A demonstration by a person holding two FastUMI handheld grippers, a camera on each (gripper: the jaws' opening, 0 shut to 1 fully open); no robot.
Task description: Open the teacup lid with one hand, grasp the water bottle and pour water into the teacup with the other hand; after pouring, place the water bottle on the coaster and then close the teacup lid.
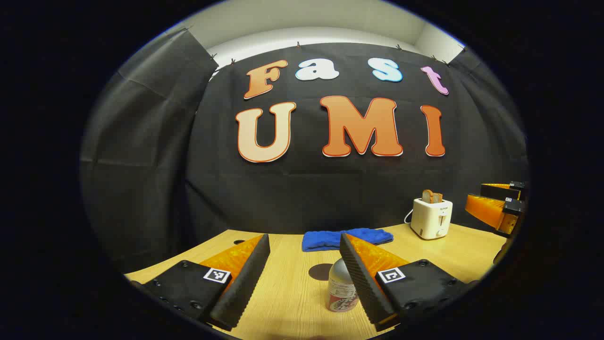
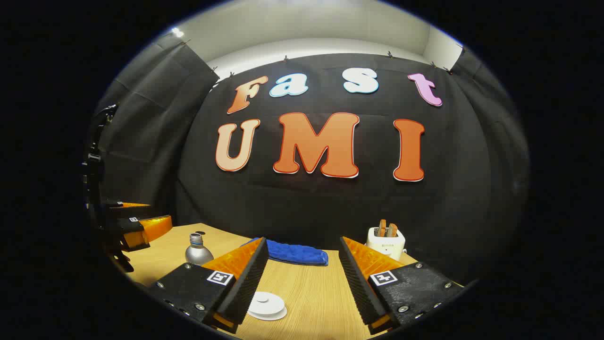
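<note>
1. Wooden table (image 1: pixel 292 293) runs back to a black cloth wall, with a blue towel (image 1: pixel 325 238) and a toaster (image 1: pixel 432 217) ahead.
2. Left hand-held gripper (image 1: pixel 304 274) is spread; the water bottle (image 1: pixel 340 288) stands upright between its fingers, against the right one.
3. Right hand-held gripper (image 2: pixel 302 278) is spread, holding nothing; the white teacup lid (image 2: pixel 266 304) sits beside its left finger.

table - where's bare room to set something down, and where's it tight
On the table, bare wood lies left of the water bottle and dark coaster, up to the blue cloth. In the right gripper view, wood is free between the teacup lid and the toaster. It is crowded around bottle and coaster.
</note>
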